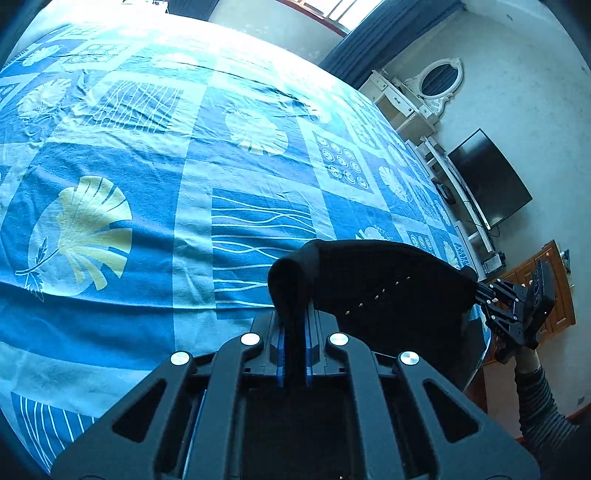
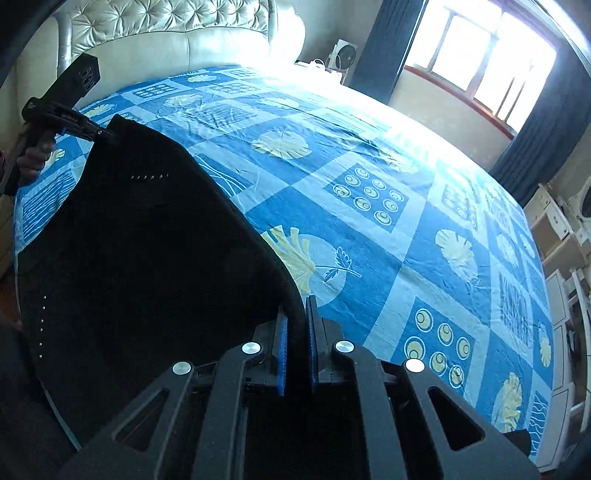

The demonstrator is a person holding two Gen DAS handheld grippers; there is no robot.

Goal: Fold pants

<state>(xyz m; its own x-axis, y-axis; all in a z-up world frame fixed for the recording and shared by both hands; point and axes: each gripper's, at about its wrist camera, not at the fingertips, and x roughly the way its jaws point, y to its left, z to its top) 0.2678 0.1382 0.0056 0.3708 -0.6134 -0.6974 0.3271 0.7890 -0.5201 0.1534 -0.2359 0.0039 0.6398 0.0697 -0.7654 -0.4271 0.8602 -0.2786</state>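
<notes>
Left wrist view: the left gripper [image 1: 294, 332] sits at the lower centre of the frame, its two blue-padded fingers [image 1: 280, 350] drawn together on a rolled edge of the black pants [image 1: 384, 291]. The cloth stretches from there toward the right of the frame, where the right gripper [image 1: 476, 290] grips its far end. A row of small pale studs runs across the fabric. The bed sheet [image 1: 147, 177], blue with leaf and circle prints, fills the left and centre. A television [image 1: 487, 181] and a mirror [image 1: 441, 79] stand against the wall at the right.

Right wrist view: the right gripper [image 2: 295, 332] at lower centre is clamped on the hem of the pants [image 2: 147, 266], which spread across the lower left of the frame, covering that part of the sheet [image 2: 369, 229]. At upper left, the left gripper [image 2: 107, 134] pinches the opposite corner, held by a hand [image 2: 33, 157]. A padded headboard [image 2: 166, 33] occupies the top left; a window [image 2: 484, 62] the top right.
</notes>
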